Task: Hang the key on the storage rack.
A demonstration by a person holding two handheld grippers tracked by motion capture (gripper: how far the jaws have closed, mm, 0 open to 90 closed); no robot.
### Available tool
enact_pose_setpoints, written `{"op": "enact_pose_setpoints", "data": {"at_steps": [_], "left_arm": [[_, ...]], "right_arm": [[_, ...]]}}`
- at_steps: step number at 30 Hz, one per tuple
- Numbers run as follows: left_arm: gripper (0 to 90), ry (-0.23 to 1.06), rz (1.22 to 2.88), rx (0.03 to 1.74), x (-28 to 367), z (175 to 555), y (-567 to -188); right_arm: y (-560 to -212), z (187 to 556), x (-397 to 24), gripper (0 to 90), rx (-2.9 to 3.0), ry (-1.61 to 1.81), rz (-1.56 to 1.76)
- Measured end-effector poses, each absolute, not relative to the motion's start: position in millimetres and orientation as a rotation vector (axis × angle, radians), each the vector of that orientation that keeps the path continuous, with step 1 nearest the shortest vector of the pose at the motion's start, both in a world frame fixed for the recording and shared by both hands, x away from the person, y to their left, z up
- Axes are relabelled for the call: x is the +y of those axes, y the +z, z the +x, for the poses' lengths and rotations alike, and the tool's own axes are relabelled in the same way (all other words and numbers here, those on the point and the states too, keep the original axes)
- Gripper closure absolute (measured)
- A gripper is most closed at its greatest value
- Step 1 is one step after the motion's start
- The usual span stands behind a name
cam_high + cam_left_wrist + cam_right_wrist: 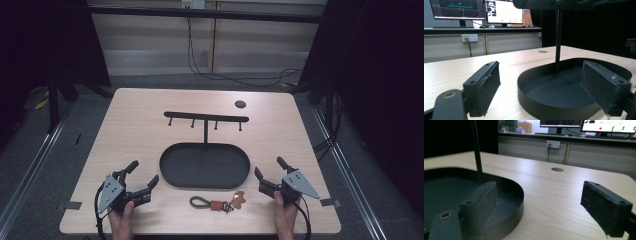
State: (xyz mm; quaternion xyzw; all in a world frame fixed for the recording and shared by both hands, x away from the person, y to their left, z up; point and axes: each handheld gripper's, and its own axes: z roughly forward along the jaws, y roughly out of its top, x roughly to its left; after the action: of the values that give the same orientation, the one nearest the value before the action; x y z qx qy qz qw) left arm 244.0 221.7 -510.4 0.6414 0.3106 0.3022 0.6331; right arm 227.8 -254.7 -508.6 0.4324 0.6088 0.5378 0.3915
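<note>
**Both grippers spread wide, nothing in hand**

Left gripper (143, 176) sits at the near left of the table (135, 130), jaws splayed wide apart and gripping nothing. In the left gripper view the oval black tray (534, 101) lies between and beyond the jaws, its thin post (559, 40) rising out of it.

Right gripper (270, 168) mirrors it at the near right, jaws just as wide, nothing between them. Its own view shows the tray's rim (520, 202) beside the left-hand jaw and bare wood ahead.

Between the two hands, just in front of the tray, lies a keychain (220, 202) with a dark green loop and a brown tag, touched by neither gripper.

The post carries a crossbar (206, 116) with four pegs. A round dark hole (240, 104) marks the far side of the pale wooden top. Around it: grey floor, black curtains, cables, monitors (456, 8) on a desk behind.
</note>
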Motion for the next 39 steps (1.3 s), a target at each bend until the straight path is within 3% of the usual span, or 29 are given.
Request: {"op": "enact_pose_setpoints", "data": {"at_steps": [21, 29, 35, 39], "left_arm": [[15.6, 0.690, 1.467, 0.710, 221.5, 244.1, -510.4], [15.6, 0.690, 1.468, 0.709, 221.5, 244.2, -510.3], [15.6, 0.690, 1.468, 0.709, 221.5, 244.2, -510.3], [15.6, 0.691, 1.470, 0.705, 221.7, 244.4, -510.3]], "right_arm": [[-501.7, 226.2, -251.7, 15.0, 1.643, 1.456, 1.122], [-496.0, 225.9, -243.9, 25.4, 1.710, 1.519, 1.126], [-490.1, 228.3, -239.7, 23.8, 1.819, 1.546, 1.118], [-485.6, 230.7, -238.5, 28.7, 1.878, 1.555, 1.135]]}}
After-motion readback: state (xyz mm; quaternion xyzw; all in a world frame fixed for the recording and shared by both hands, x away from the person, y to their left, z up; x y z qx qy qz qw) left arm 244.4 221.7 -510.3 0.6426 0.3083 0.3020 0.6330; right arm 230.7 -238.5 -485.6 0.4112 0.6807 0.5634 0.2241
